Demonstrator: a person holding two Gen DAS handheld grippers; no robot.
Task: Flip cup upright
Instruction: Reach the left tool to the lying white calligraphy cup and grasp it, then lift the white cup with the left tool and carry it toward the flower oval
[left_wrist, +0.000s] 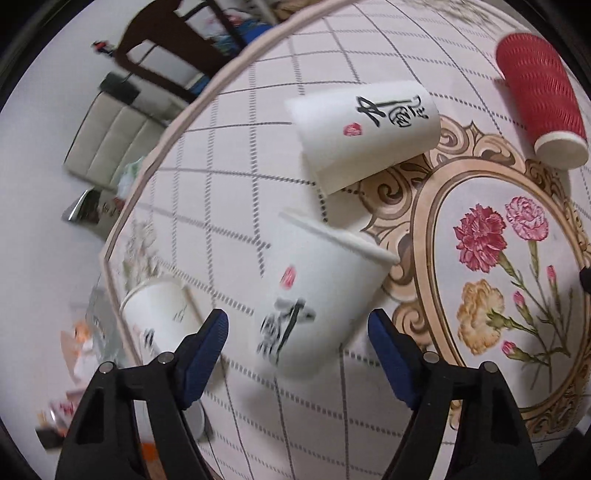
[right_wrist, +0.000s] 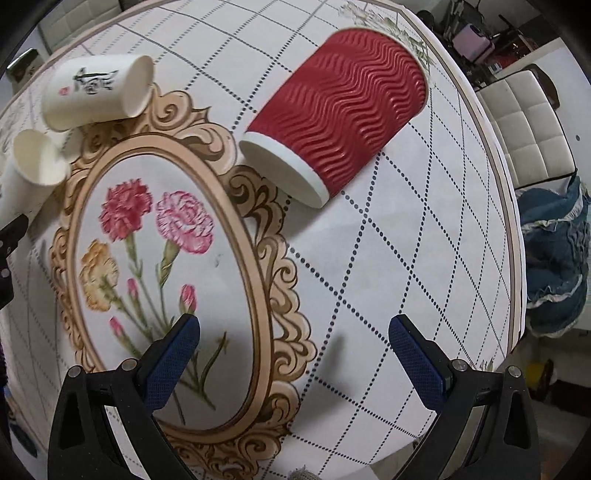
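A: Grippers, near first?
B: Left gripper (left_wrist: 297, 325) jaws wide apart, nothing clamped; blurred white cup (left_wrist: 317, 295) sits tilted between the fingertips, rim away. Right gripper (right_wrist: 293, 328) also wide open, empty, over the tablecloth (right_wrist: 388, 258).
A: Cup count?
B: Three white: that one, another (left_wrist: 159, 314) at the table edge, a third (left_wrist: 365, 136) lying on its side farther off. One red ribbed cup (right_wrist: 332, 125) on its side, farthest.

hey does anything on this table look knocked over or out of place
Yes. The red ripple cup lies on its side, and so does a white cup with black calligraphy. A second white cup sits tilted between the open fingers of the left gripper. No spill or damage shows.
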